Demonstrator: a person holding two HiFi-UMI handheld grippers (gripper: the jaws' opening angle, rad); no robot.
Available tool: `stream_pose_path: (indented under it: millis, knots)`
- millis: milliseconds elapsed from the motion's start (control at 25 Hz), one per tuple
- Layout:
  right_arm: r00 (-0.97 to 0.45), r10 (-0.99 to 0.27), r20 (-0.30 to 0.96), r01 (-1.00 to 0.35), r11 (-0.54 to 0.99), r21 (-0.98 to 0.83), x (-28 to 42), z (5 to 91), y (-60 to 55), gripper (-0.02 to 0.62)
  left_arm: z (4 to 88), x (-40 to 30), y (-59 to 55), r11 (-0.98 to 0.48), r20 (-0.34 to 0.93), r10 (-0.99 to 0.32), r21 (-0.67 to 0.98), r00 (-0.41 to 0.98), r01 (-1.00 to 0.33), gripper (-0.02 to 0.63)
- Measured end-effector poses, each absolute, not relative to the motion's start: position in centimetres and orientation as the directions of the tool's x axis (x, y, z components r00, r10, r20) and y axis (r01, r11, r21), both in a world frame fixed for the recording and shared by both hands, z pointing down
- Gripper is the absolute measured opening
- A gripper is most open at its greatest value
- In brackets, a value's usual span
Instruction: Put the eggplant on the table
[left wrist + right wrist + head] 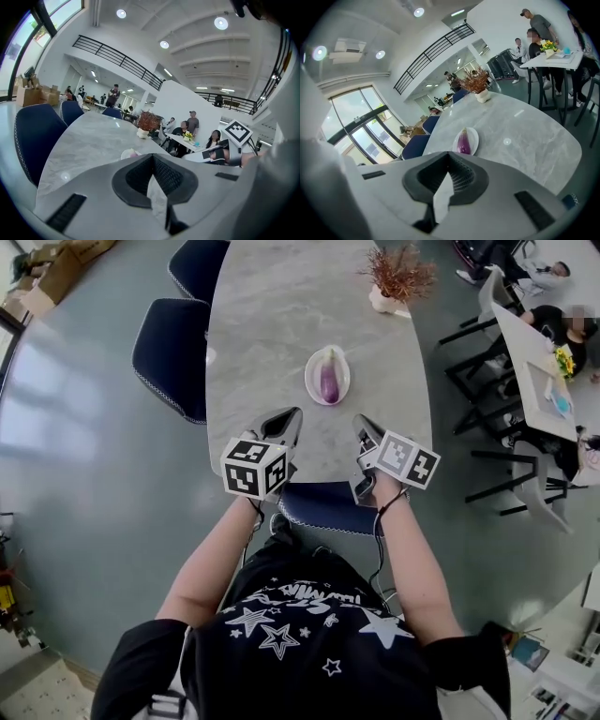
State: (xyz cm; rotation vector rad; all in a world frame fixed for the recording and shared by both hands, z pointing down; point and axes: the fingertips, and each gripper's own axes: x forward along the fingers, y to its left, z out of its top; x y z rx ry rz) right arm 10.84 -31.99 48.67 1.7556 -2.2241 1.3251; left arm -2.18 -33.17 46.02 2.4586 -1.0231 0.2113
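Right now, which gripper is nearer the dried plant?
Right. The right gripper, at the near edge of the table, is on the same side as the dried plant; the left gripper is beside it, further left.

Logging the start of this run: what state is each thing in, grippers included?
eggplant: lying on the plate, not gripped
plate: flat on the table, holding the eggplant
left gripper: jaws together, empty, over the table's near edge
right gripper: jaws together, empty, over the table's near edge
potted plant: upright at the table's far end
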Motion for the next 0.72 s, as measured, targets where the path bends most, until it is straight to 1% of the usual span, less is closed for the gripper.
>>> stream_pose_path:
  millis: [120, 320, 520, 720]
  knots:
    - [-0.390, -0.787, 0.478, -0.810, 0.046, -0.585, 10.7, 48.2, -31.0, 0.005, 45.6, -1.5, -32.4, -0.622, 0.308, -0.636, 0.340, 0.708, -0.706, 0.008]
    - [-0.447, -0.792, 0.415, -0.774, 0.110, -0.624, 11.3, 45.7, -27.5, 0.005, 44.9, 0.2, -30.0, -0.621, 0.314, -0.643, 0.320, 0.698, -0.716, 0.008]
    - [-0.465, -0.785, 0.410, -0.805, 0.182, -0.565, 12.9, 45.1, -23.4, 0.005, 43.7, 2.1, -26.3, -0.621, 0.310, -0.660, 0.287, 0.684, -0.729, 0.008]
    - [-0.499, -0.770, 0.397, -0.805, 0.242, -0.542, 13.2, 44.4, -19.4, 0.005, 42.3, 3.2, -22.1, -0.614, 0.295, -0.687, 0.252, 0.664, -0.748, 0.008]
